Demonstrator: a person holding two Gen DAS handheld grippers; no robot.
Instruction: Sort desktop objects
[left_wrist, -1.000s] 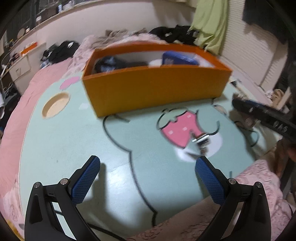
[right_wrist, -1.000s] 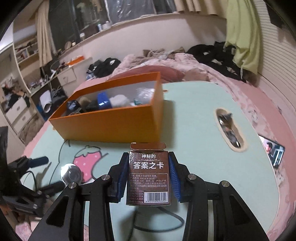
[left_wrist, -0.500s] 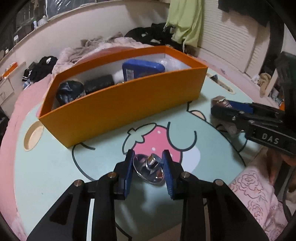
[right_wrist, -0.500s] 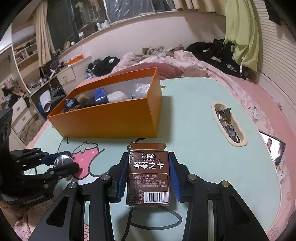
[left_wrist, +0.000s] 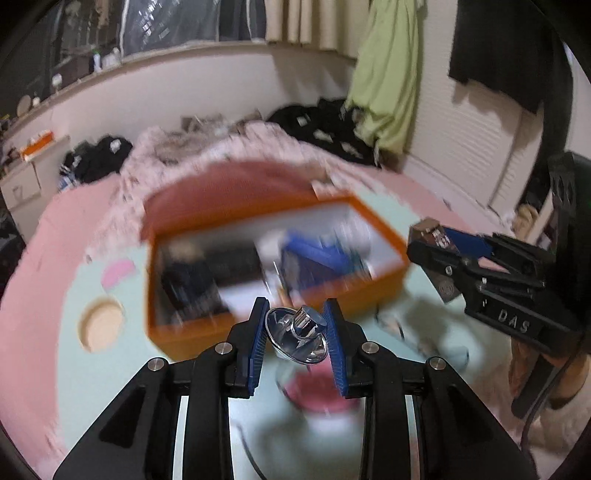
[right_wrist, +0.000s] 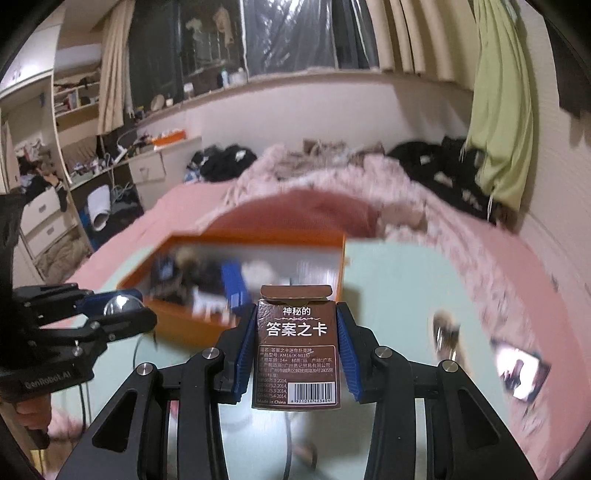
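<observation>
Left wrist: chrome cap (left_wrist: 297, 334) between jaws | right: card box (right_wrist: 297, 354) between jaws

A long white ledge (right_wrist: 303, 79) curves along the far wall under a dark window (right_wrist: 295, 33) hung with beige curtains (right_wrist: 413, 33), small bottles and jars standing on it. A lime-green cloth (right_wrist: 498, 122) hangs at the right beside pale slatted blinds (left_wrist: 476, 155). At the left stand cluttered open white shelves (right_wrist: 74, 99) and a white drawer unit (right_wrist: 44, 221). Heaps of black clothing (right_wrist: 443, 166) and a rumpled pale pink blanket (right_wrist: 332, 173) lie behind the mint-green cartoon-printed tabletop (right_wrist: 399, 280), blurred in both views
</observation>
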